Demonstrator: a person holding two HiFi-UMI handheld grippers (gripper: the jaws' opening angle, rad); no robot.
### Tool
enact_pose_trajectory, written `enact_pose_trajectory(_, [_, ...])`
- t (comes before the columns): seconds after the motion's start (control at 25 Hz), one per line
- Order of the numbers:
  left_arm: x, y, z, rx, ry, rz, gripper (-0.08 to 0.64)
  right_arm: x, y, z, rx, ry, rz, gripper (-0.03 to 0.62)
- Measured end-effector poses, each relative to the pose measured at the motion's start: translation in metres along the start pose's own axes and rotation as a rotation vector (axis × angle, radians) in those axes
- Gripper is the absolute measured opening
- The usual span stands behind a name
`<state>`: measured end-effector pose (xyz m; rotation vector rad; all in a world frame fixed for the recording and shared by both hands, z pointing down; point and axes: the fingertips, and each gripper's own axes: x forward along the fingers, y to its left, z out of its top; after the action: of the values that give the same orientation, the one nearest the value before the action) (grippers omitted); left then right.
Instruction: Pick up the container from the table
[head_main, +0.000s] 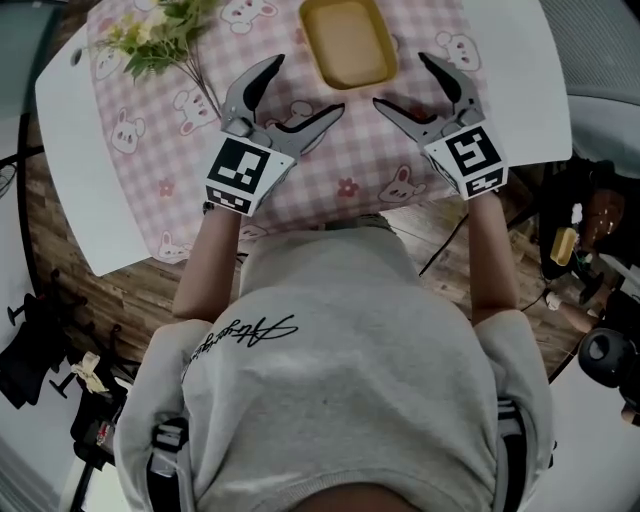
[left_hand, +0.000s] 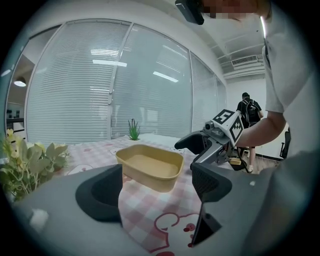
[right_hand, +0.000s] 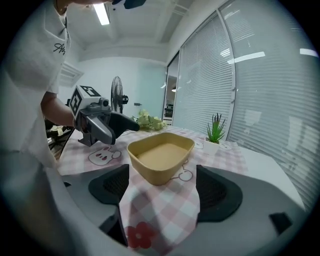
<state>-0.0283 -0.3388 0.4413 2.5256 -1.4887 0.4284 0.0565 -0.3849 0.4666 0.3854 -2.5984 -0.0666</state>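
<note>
A shallow yellow container stands empty on the pink checked tablecloth. My left gripper hovers open just near-left of it, jaws spread wide. On the near-right, my right gripper is open too. The container lies ahead of the left jaws with the right gripper beyond it. In the right gripper view the container sits straight ahead between the spread jaws, and the left gripper shows at left. Neither gripper touches it.
A bunch of green leaves with pale flowers lies on the cloth at the far left. A small potted plant stands behind the container. The white table edge runs close to the person's body. A fan stands beyond the table.
</note>
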Motion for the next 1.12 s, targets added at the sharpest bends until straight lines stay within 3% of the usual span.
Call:
enact_pose_trajectory(0.52, [0.028,-0.002,-0.020,0.035,0.113,0.032,0.420,0.023,0.009,-0.004,-0.122,0.080,0.112,0.400])
enact_pose_trajectory(1.12, [0.047,-0.001,-0.036,0.033,0.263,0.044,0.408,0.036,0.013,-0.005,-0.054,0.068,0.152,0.324])
